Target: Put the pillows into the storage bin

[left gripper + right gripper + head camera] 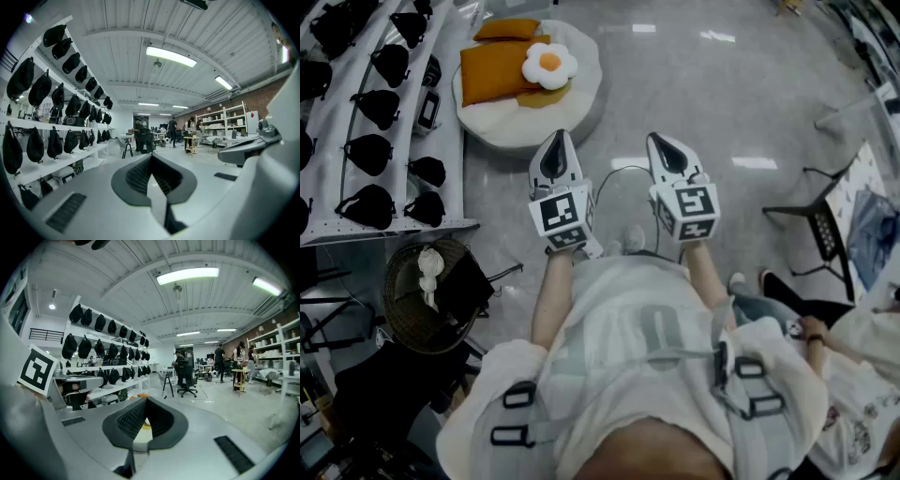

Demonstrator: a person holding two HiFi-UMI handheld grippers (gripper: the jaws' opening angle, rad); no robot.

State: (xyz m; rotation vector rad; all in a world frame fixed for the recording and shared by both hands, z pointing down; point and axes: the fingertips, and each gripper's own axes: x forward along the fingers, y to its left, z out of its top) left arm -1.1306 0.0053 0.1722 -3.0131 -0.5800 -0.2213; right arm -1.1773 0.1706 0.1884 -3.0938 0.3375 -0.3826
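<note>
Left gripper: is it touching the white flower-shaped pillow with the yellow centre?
Apart. The head view shows the left gripper short of the white flower-shaped pillow, with bare round white base between them.

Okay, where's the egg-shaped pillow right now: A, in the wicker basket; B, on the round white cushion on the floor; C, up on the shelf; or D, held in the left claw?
B: the egg-shaped pillow rests against the orange pillows on the round white cushion on the floor.

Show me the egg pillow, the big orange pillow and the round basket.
egg pillow (549, 64), head view, on its yellow yolk.
big orange pillow (490, 71), head view, middle of its top face.
round basket (391, 281), head view, on its left rim.
</note>
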